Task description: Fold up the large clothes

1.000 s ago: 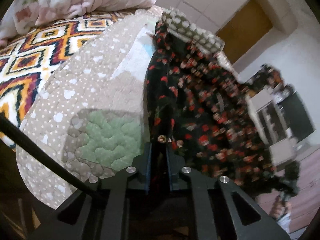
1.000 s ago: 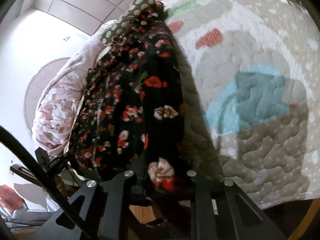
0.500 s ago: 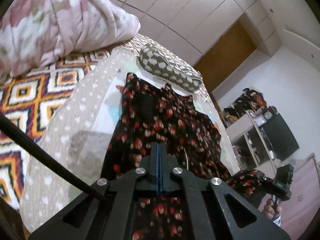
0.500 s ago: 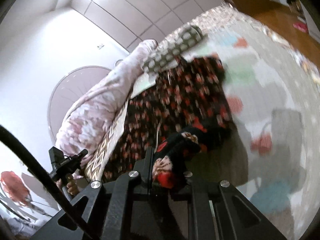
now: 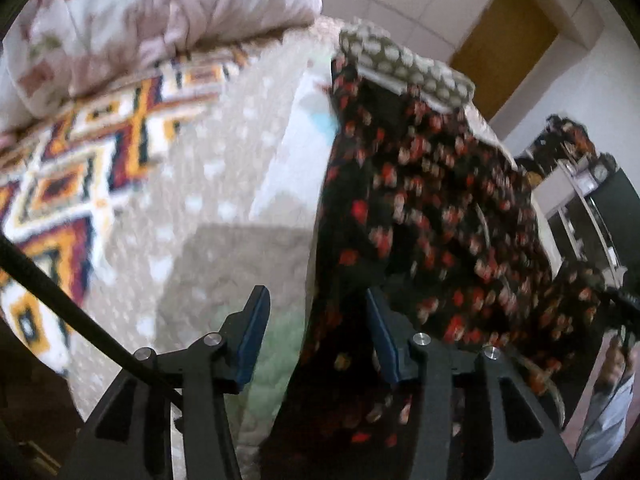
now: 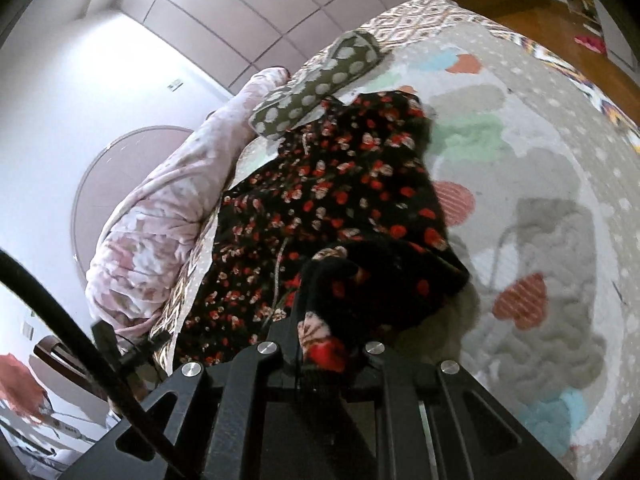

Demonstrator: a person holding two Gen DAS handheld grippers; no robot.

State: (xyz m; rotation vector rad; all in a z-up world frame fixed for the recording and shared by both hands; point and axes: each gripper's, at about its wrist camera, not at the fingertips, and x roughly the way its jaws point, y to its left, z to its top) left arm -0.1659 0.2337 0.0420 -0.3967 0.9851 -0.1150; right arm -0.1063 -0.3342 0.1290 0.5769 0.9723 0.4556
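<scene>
A black garment with red and white flowers [image 5: 432,208] lies lengthwise on a beige quilted bedspread [image 5: 224,184], its far end near a spotted pillow [image 5: 404,64]. My left gripper [image 5: 316,332] is open, its blue-lined jaws standing apart with the garment's near edge loose between them. My right gripper [image 6: 324,344] is shut on a bunched corner of the garment [image 6: 340,216] and holds it up over the bed.
A pink floral duvet [image 5: 152,20] is heaped at the far side of the bed, beside a bright patterned blanket [image 5: 80,168]. The bedspread [image 6: 540,200] lies bare to the garment's right. A brown door [image 5: 504,40] and shelving [image 5: 592,208] stand beyond.
My left gripper has opened and let go of the garment edge it was pinching. The right gripper has kept its hold and lowered toward the bed.
</scene>
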